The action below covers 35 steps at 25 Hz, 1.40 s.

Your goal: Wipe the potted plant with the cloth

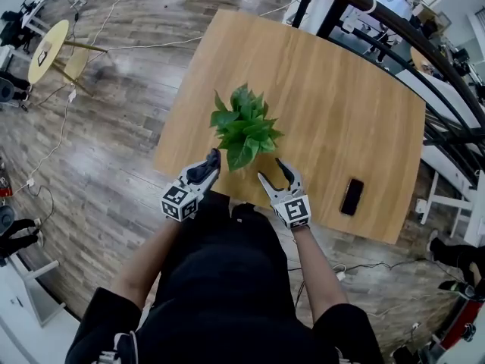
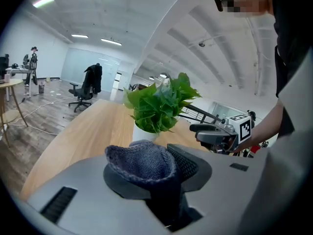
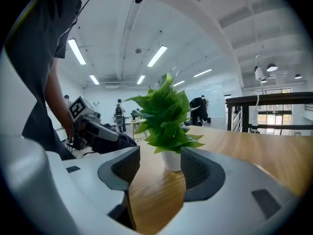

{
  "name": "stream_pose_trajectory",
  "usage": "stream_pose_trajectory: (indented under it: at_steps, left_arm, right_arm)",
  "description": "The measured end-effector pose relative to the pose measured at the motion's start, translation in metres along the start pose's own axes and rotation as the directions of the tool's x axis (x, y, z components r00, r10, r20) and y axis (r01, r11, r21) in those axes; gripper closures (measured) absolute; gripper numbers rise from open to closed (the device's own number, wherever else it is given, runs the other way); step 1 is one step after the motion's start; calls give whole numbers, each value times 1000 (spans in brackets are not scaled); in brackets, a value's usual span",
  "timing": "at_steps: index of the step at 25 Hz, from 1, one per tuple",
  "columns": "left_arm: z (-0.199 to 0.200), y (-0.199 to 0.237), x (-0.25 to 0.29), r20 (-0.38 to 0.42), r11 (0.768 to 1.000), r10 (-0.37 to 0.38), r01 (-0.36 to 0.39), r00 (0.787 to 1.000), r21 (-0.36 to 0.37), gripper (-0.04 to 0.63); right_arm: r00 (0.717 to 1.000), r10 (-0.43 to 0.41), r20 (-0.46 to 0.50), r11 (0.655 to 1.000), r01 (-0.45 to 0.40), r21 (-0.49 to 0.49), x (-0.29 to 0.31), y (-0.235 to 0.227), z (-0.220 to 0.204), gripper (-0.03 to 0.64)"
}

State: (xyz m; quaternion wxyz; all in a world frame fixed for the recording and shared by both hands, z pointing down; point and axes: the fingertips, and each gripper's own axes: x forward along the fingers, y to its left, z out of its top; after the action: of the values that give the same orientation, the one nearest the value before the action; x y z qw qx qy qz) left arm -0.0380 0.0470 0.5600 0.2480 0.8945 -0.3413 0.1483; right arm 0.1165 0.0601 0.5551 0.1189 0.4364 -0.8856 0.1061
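A small potted plant (image 1: pixel 245 127) with green leaves in a white pot stands near the front edge of the wooden table (image 1: pixel 333 105). My left gripper (image 1: pixel 212 160) is just left of the plant, shut on a bunched grey-blue cloth (image 2: pixel 141 162). The plant (image 2: pixel 159 104) shows straight beyond the cloth. My right gripper (image 1: pixel 273 170) hovers just right of the plant with its jaws open and empty. Between them shows bare table and the white pot (image 3: pixel 172 159) a short way ahead. The left gripper with its cloth (image 3: pixel 100 135) shows at the left of the right gripper view.
A black phone (image 1: pixel 352 196) lies on the table to the right of my right gripper. A dark railing (image 1: pixel 409 36) runs past the table's far right. A round yellow side table (image 1: pixel 48 50) and cables are on the wooden floor at left.
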Motion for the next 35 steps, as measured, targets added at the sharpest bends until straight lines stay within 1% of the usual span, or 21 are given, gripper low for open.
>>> stream_pose_trajectory:
  at_steps: [3, 5, 8, 10, 13, 15, 18, 23, 27, 29, 31, 32, 33, 35]
  left_arm:
    - [1, 24, 22, -16, 1000, -3, 4, 1000, 27, 453]
    - [1, 40, 37, -27, 999, -2, 3, 1000, 47, 451]
    - [2, 59, 60, -35, 999, -7, 8, 999, 38, 453]
    - [3, 66, 73, -44, 999, -28, 29, 999, 25, 453]
    - [9, 69, 91, -38, 998, -59, 60, 997, 10, 453]
    - [13, 73, 101, -29, 997, -69, 69, 997, 25, 453]
    - [14, 72, 108, -46, 995, -83, 85, 995, 43, 451]
    - [17, 63, 117, -75, 983, -152, 158, 986, 89, 451]
    - [16, 59, 112, -79, 975, -195, 202, 978, 96, 453]
    - [11, 50, 111, -96, 961, -238, 249, 966, 119, 453]
    - [3, 35, 110, -132, 939, -286, 305, 949, 158, 451]
    - [-1, 29, 109, -142, 933, -298, 319, 944, 168, 451]
    - [-3, 26, 109, -142, 932, -299, 321, 944, 170, 451]
    - [-4, 26, 108, -122, 942, -280, 297, 952, 154, 451]
  right_arm:
    - [996, 57, -64, 998, -59, -23, 27, -5, -14, 356]
    - [992, 73, -102, 997, -74, -11, 41, -14, -23, 351]
    - [984, 77, -164, 997, -80, -14, 59, -27, -37, 350]
    - [977, 88, -194, 994, -99, -48, 71, -31, -38, 348]
    - [962, 137, -238, 976, -172, -136, 86, -36, -34, 347]
    - [957, 156, -244, 965, -200, -168, 94, -42, -28, 345]
    - [956, 175, -237, 959, -220, -179, 98, -43, -23, 347]
    - [950, 196, -242, 949, -246, -197, 105, -44, -20, 347]
    - [947, 207, -247, 948, -257, -190, 106, -41, -20, 347]
    - [946, 215, -244, 948, -262, -180, 107, -41, -21, 347]
    - [946, 216, -241, 949, -261, -175, 108, -42, -21, 347]
    - [947, 214, -239, 950, -259, -175, 108, -42, -20, 347]
    - [948, 212, -238, 951, -256, -175, 108, -42, -20, 347]
    - [949, 208, -238, 952, -252, -173, 108, -40, -20, 347]
